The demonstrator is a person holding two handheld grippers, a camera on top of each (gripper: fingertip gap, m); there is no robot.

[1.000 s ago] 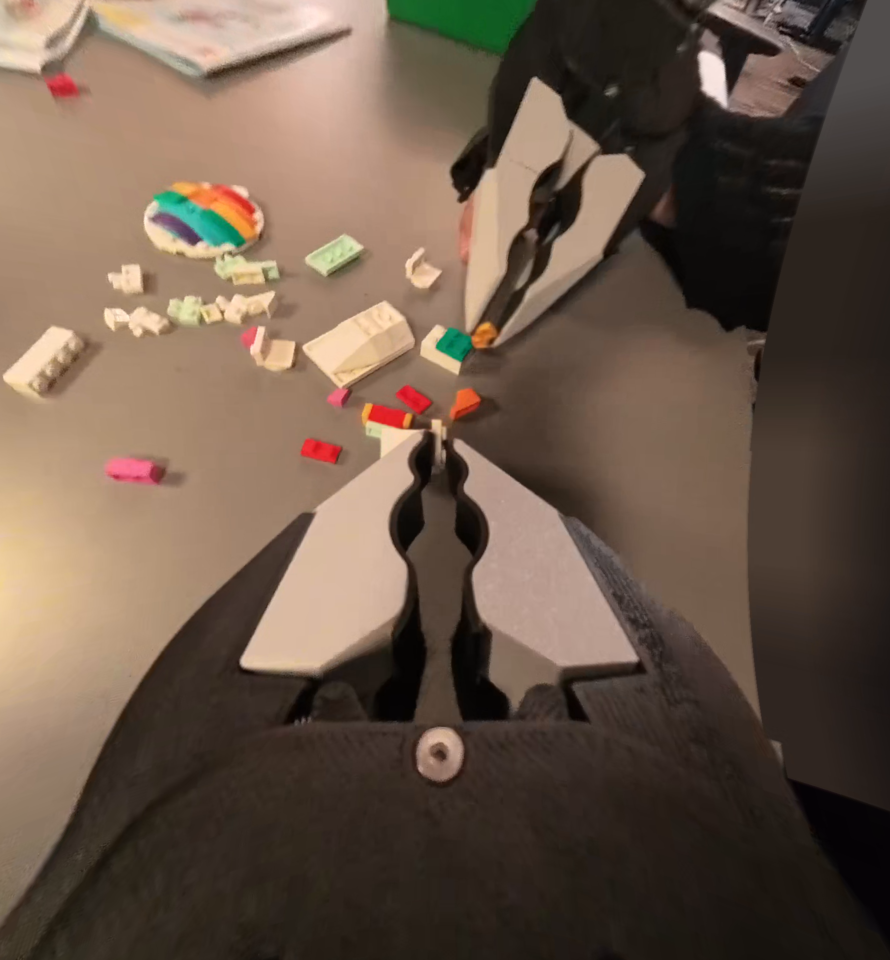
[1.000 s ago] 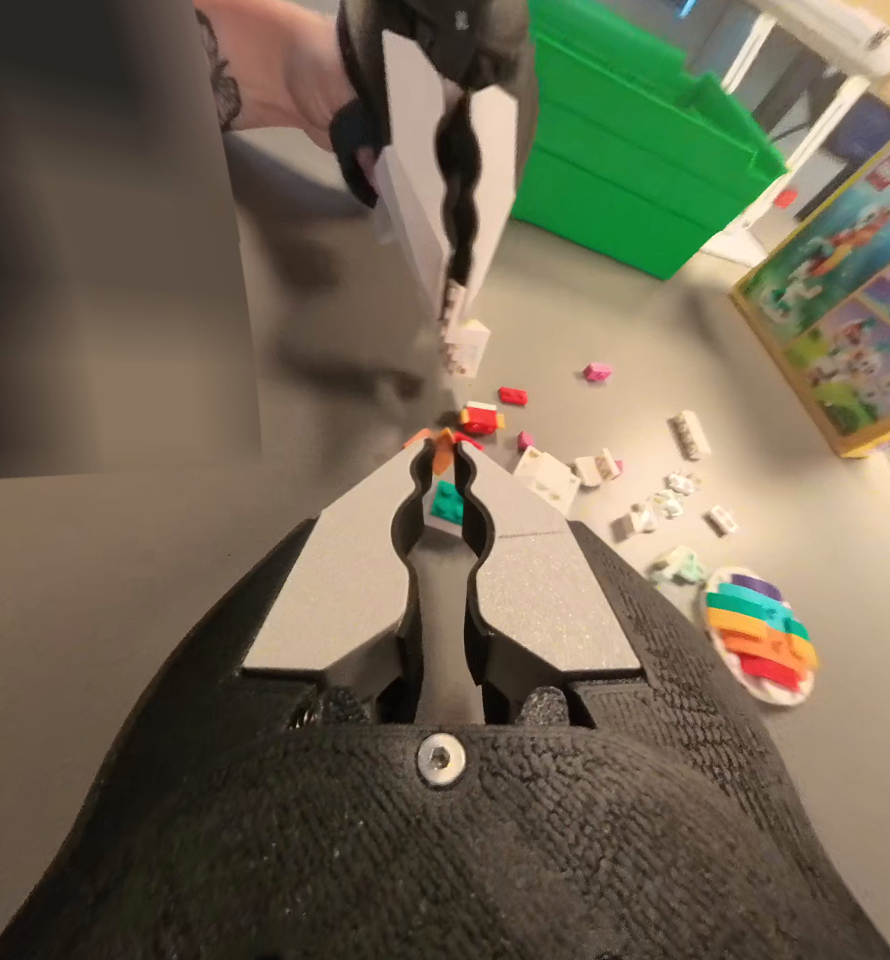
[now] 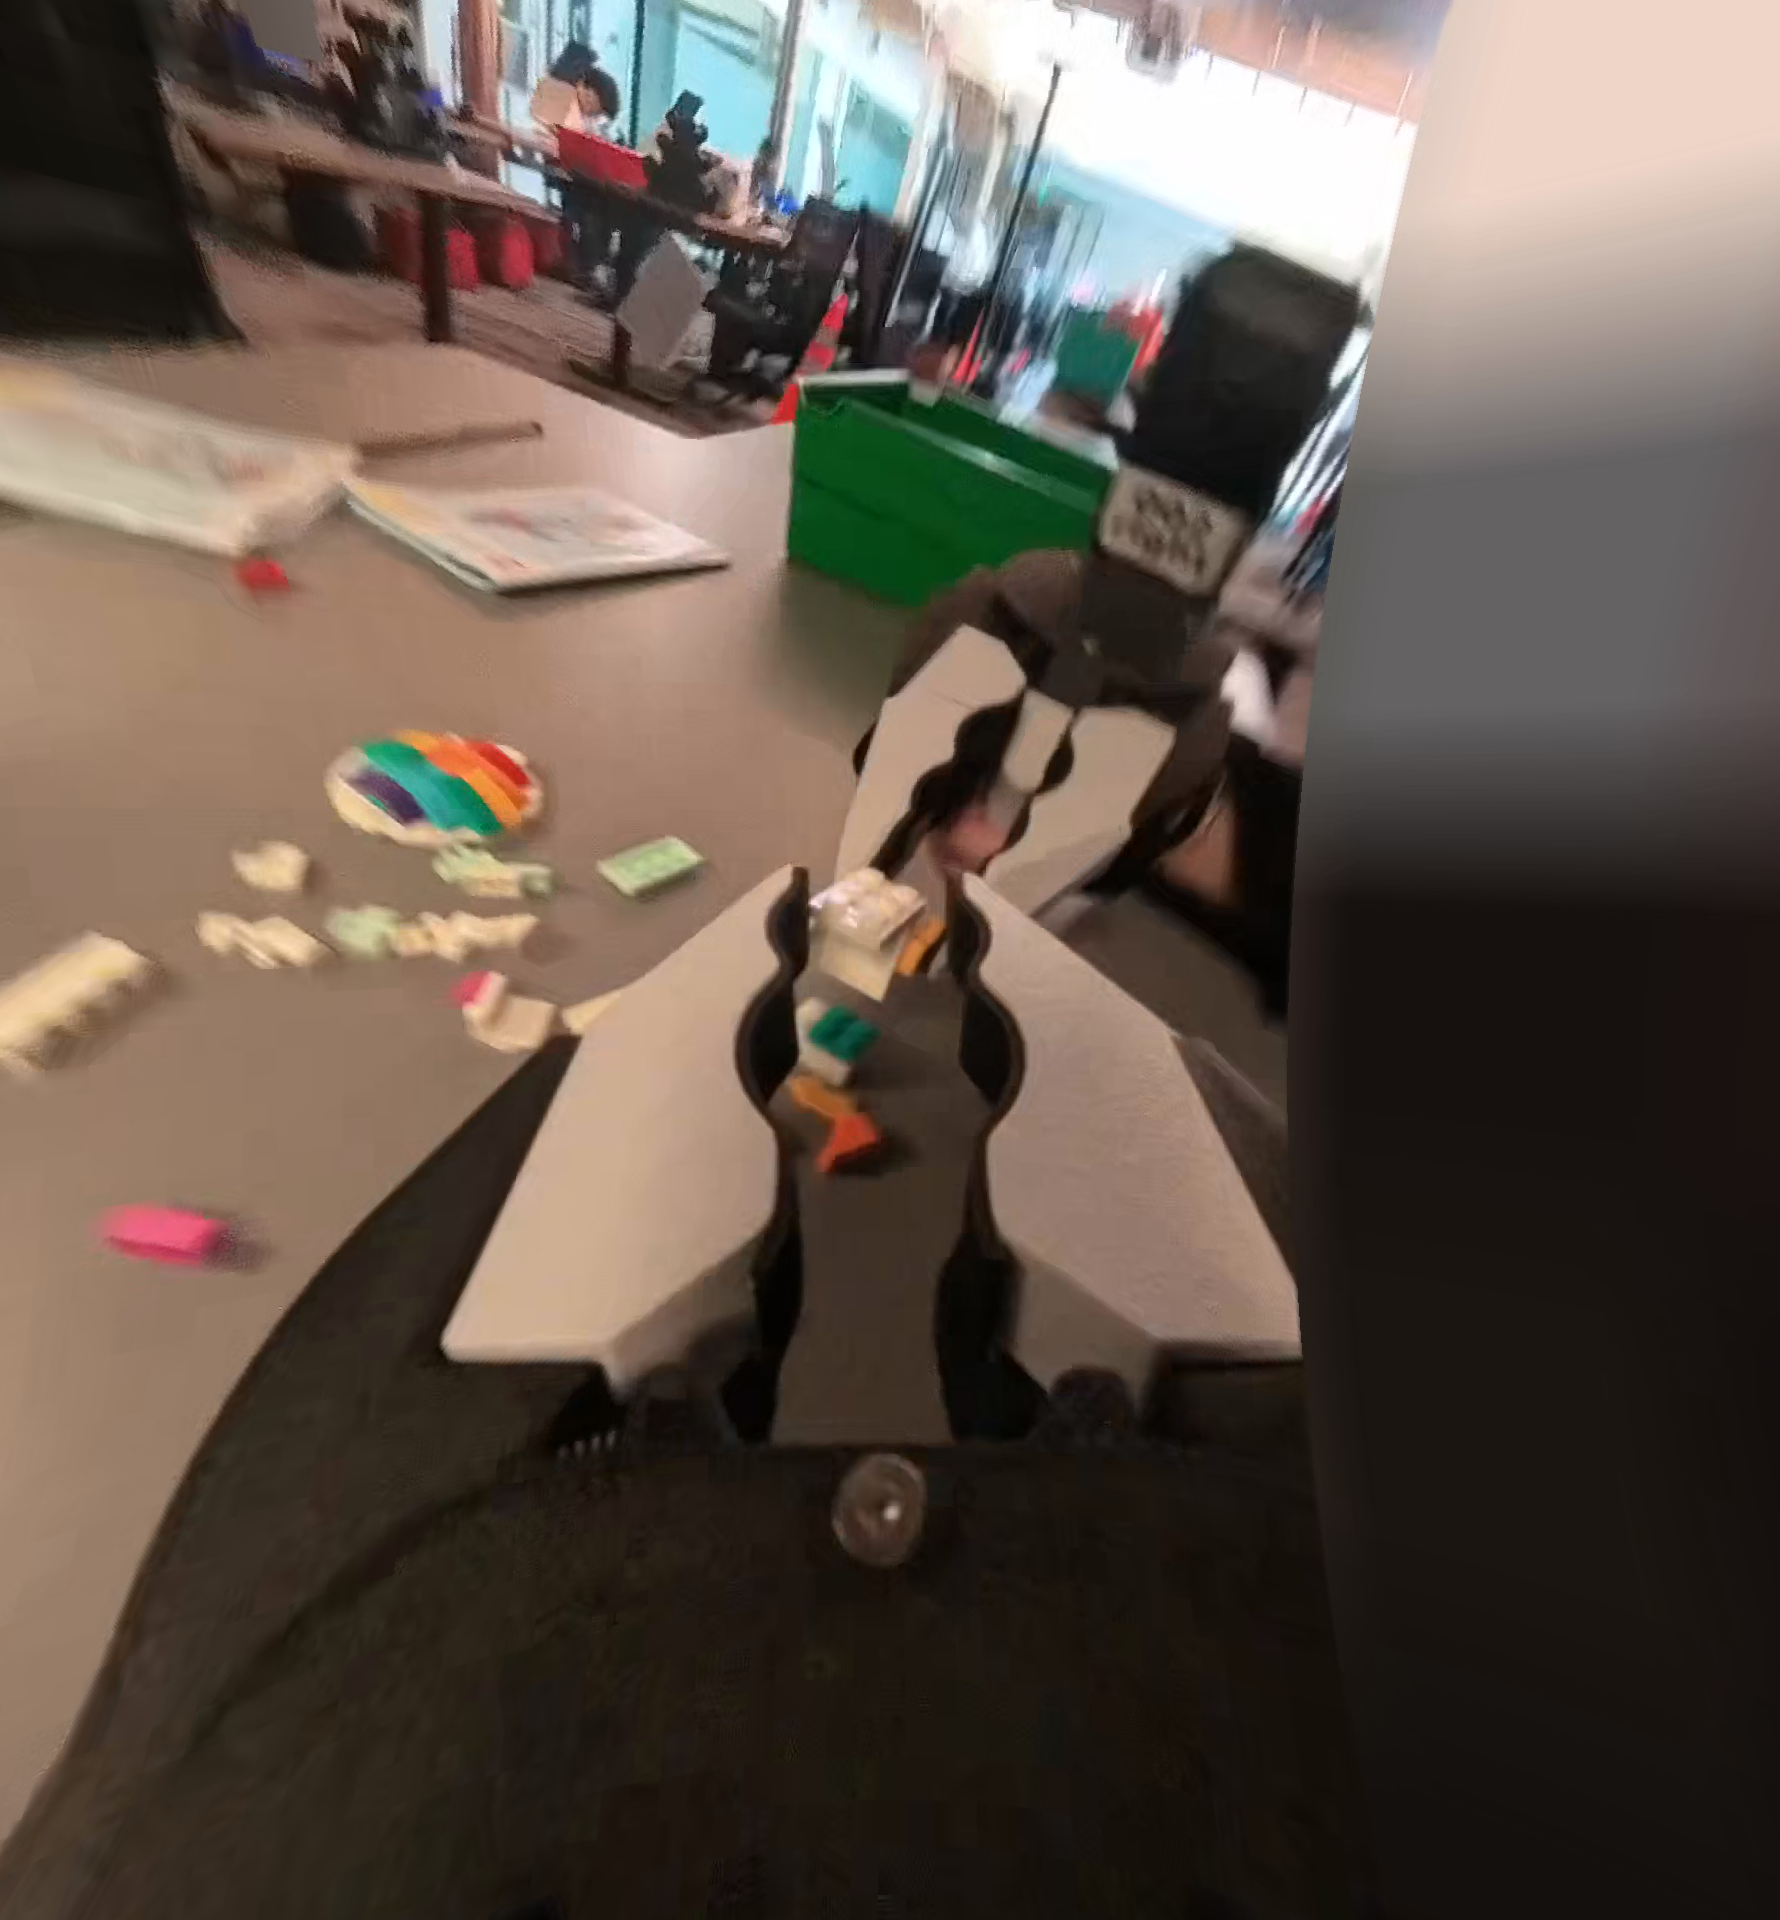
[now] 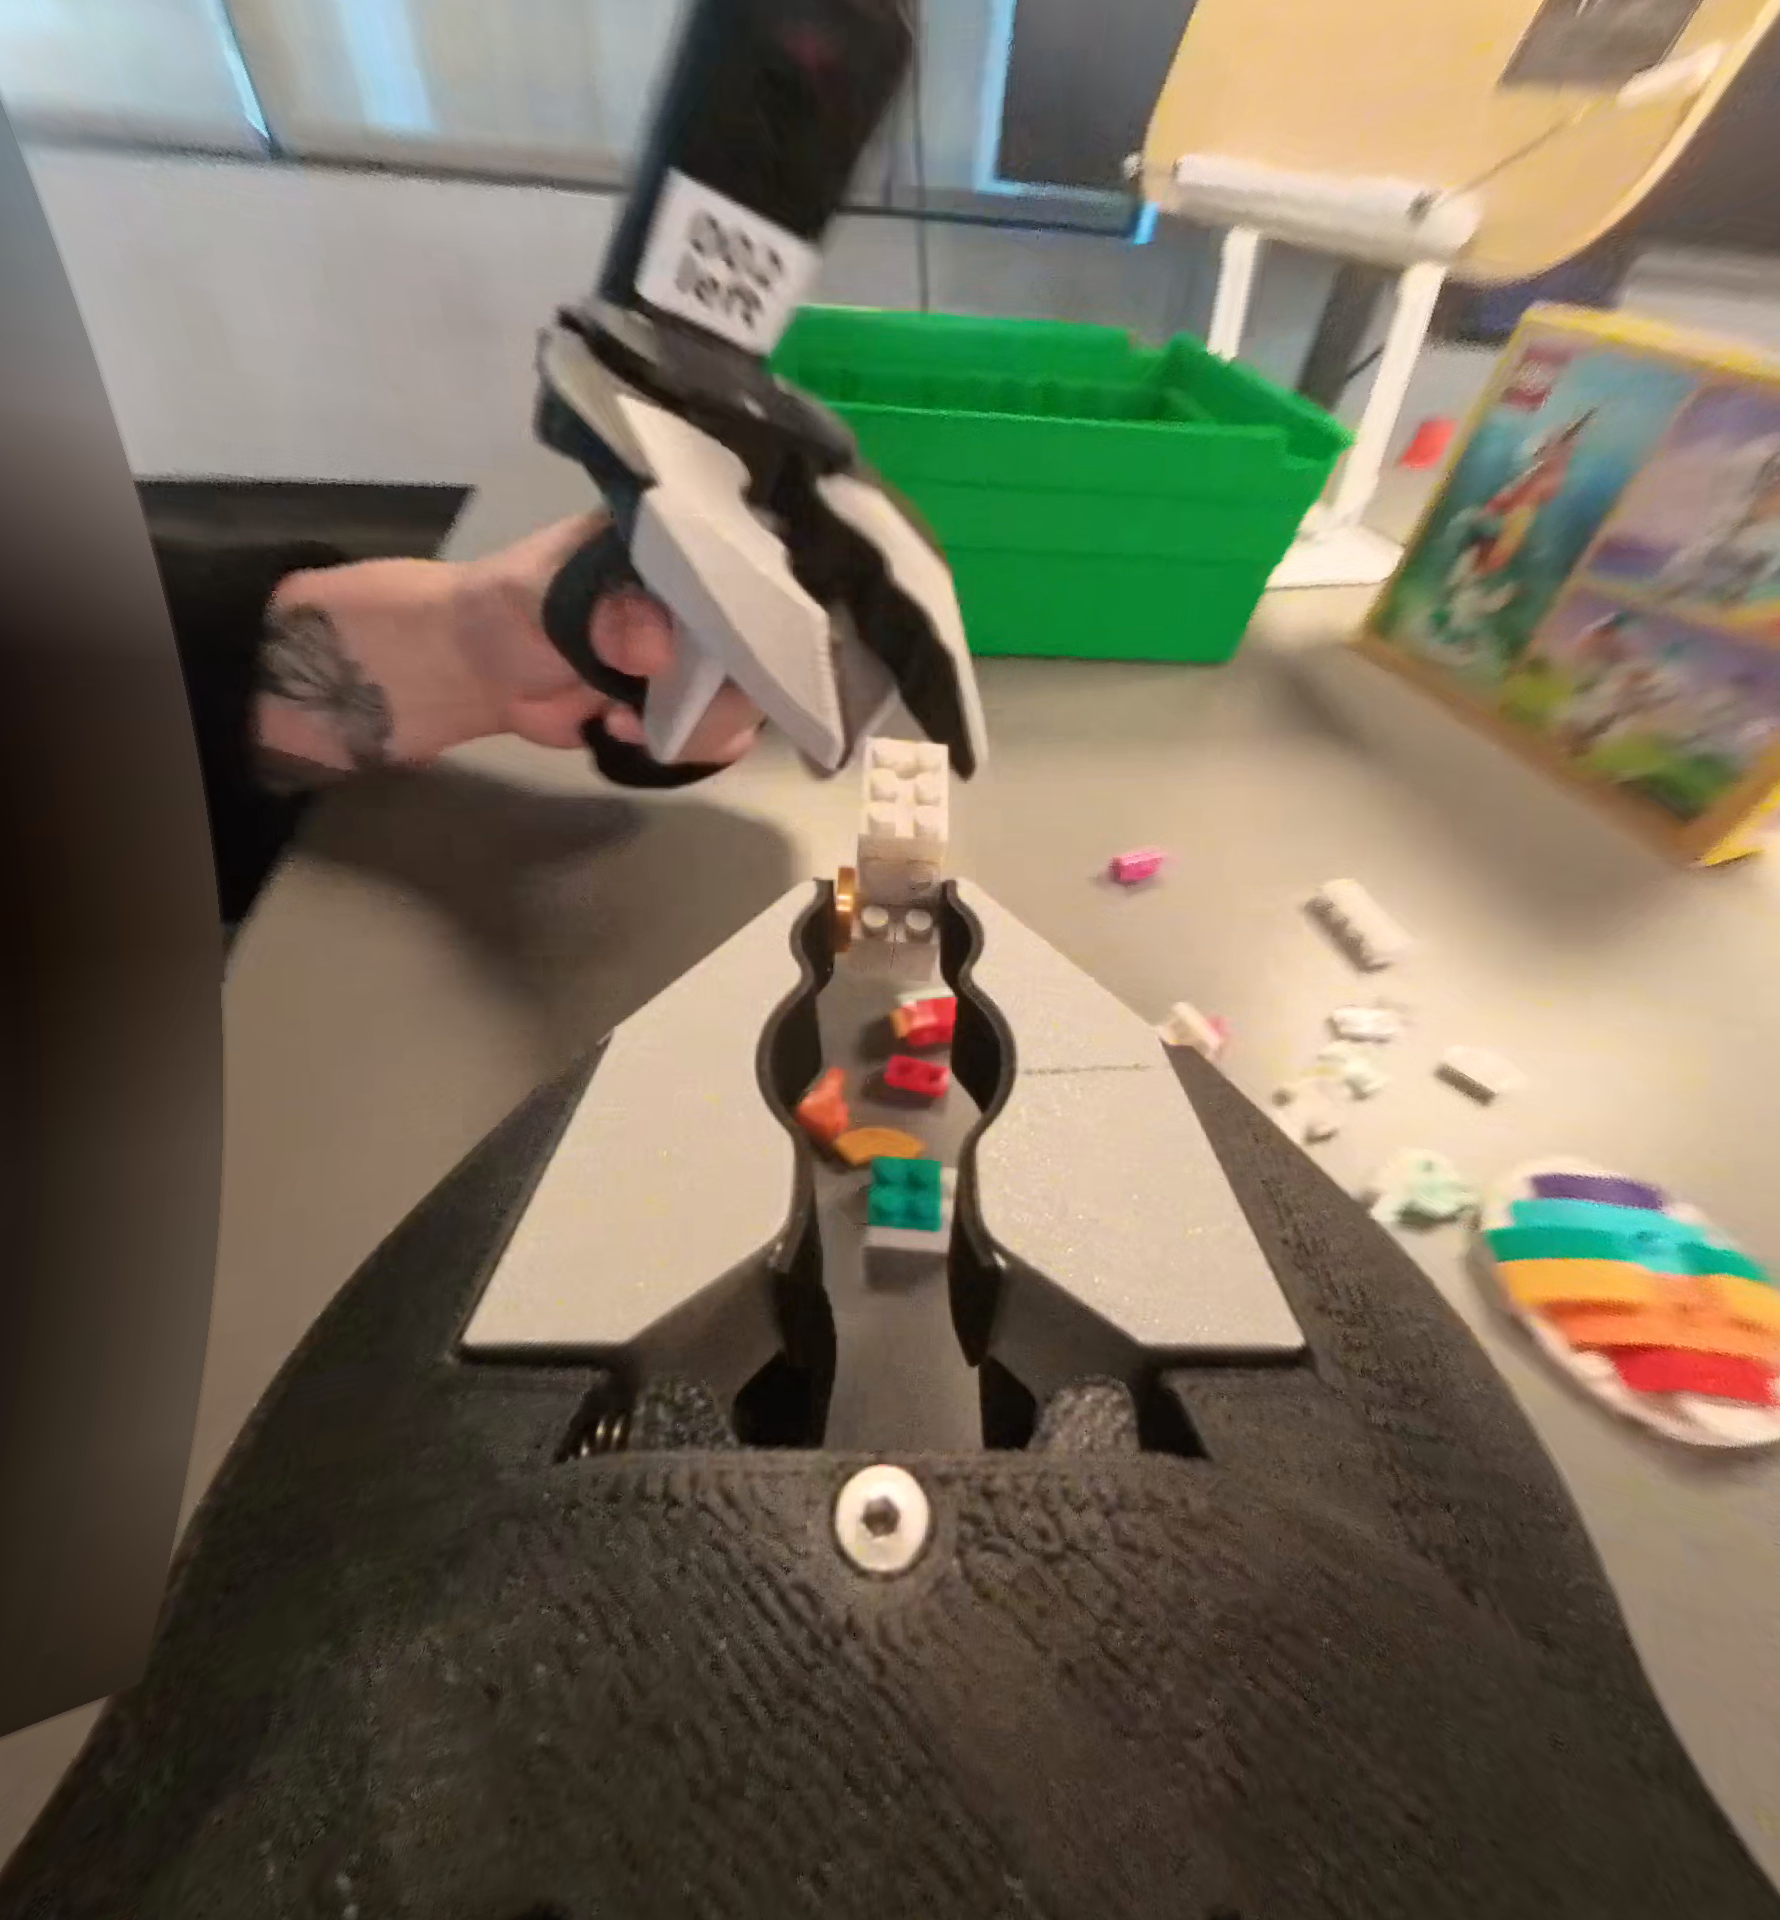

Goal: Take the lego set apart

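Your grey table (image 4: 1281,790) is the biggest thing here, with the green bin (image 4: 1073,520) and the set's box (image 4: 1634,582) at the back and the rainbow disc (image 4: 1644,1299) off to one side. Loose bricks are scattered all over — a teal-topped one (image 4: 905,1205) sits right under your tools.

The white lego chunk (image 4: 901,831) is up off the table between both tools. Your right gripper (image 4: 891,904) is narrowed onto its lower end, and your left gripper (image 4: 907,758) looks pinched on the top, though blur makes that one a guess.

Risk-wise: pull straight apart and the small gold piece (image 4: 844,909) on the side could pop off and skitter into the pile. Twist too hard with that shallow tip grip and the whole chunk might slip out.
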